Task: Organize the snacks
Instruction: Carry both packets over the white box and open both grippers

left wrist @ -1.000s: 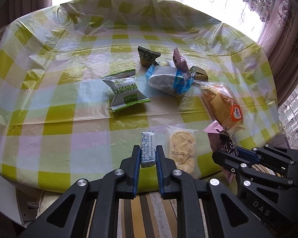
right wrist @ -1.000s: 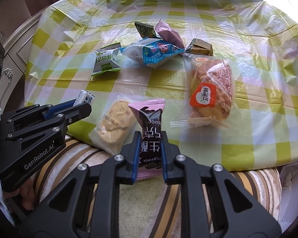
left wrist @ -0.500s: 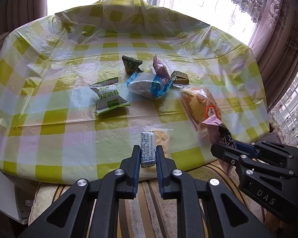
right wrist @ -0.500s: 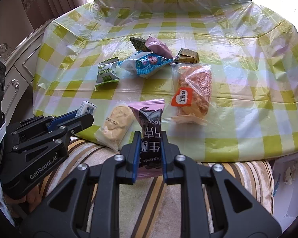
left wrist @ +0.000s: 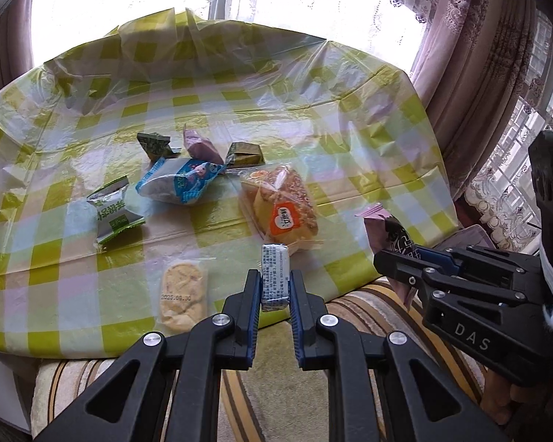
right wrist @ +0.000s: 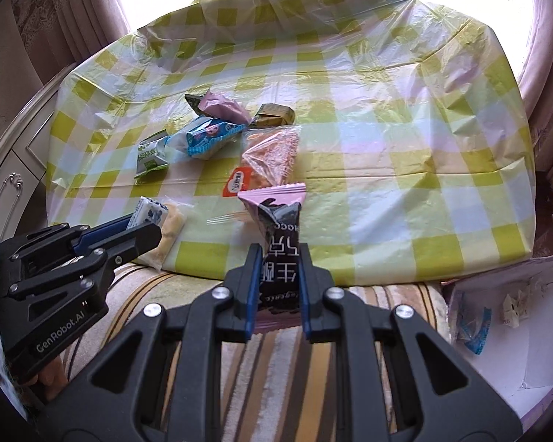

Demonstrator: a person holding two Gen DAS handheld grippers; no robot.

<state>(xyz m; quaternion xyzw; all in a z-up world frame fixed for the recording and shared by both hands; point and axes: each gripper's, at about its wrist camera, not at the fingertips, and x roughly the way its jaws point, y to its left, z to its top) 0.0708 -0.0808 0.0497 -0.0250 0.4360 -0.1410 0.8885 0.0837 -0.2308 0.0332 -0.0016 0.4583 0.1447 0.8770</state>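
Table (left wrist: 368, 118), draped in crinkled yellow-check plastic, carries six loose snacks: a bread bun in clear wrap (left wrist: 284, 210), a blue-and-white packet (left wrist: 180, 184), a green-and-white sachet (left wrist: 114, 213), a pale cracker pack near the front edge (left wrist: 182, 296), and small dark and pink wrappers behind. Below the right corner sits a white box (right wrist: 512, 316), probably the destination. The right gripper (right wrist: 276, 269) has its jaws clamped on an upright pink-and-black chocolate packet (right wrist: 276, 228); the left gripper (left wrist: 274, 287) pinches a small silver-blue bar (left wrist: 274, 276), both off the table. Carry each level, lower it inside the box, then release.
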